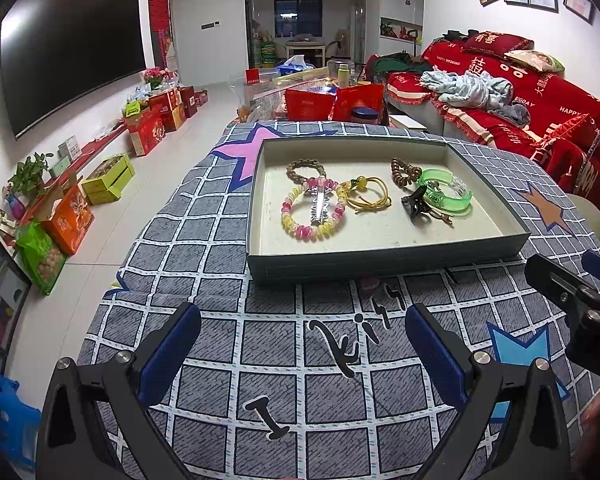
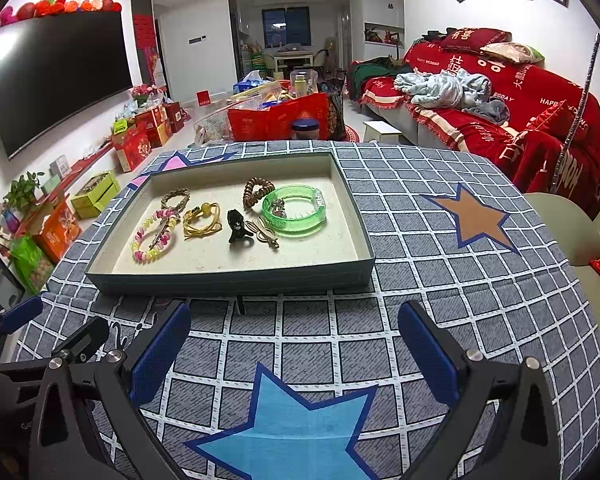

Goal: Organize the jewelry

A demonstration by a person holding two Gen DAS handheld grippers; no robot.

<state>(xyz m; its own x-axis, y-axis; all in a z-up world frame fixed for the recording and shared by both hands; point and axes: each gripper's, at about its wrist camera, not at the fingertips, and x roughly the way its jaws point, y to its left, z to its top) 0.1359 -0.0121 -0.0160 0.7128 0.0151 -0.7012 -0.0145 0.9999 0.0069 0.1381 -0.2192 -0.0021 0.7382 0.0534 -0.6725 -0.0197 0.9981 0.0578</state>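
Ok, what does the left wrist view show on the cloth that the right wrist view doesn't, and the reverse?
Only the left wrist view shows the black "I Kiss" lettering and the pink star in full. Only the right wrist view shows the blue star whole. Both share the tray with the green bangle and beaded bracelet, the brown star, and each open gripper: left, right.

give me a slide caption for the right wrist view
Open right gripper hovers over a star-print cloth, facing a tray holding bracelets, hair ties and a green bangle.
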